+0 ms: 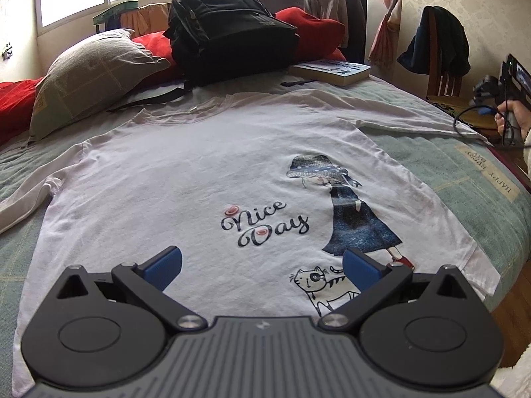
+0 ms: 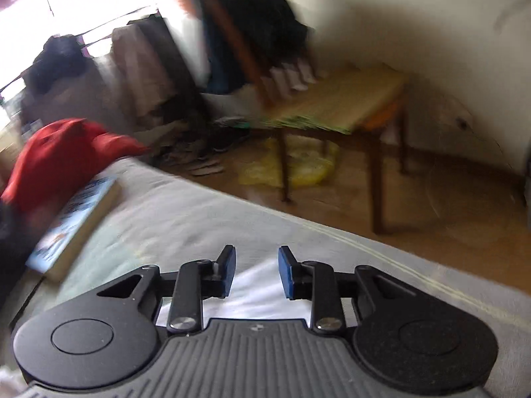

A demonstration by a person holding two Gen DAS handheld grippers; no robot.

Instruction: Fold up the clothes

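left gripper (image 1: 262,267) spread wide over white t-shirt (image 1: 186,179), right gripper (image 2: 257,272) parted, empty

Black tool (image 1: 262,267), blue pads (image 1: 164,267), silver screws, ribbed grey housing.

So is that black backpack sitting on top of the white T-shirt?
No. The black backpack rests farther up the bed against the red bedding, beyond the collar of the white T-shirt, which lies flat and uncovered.
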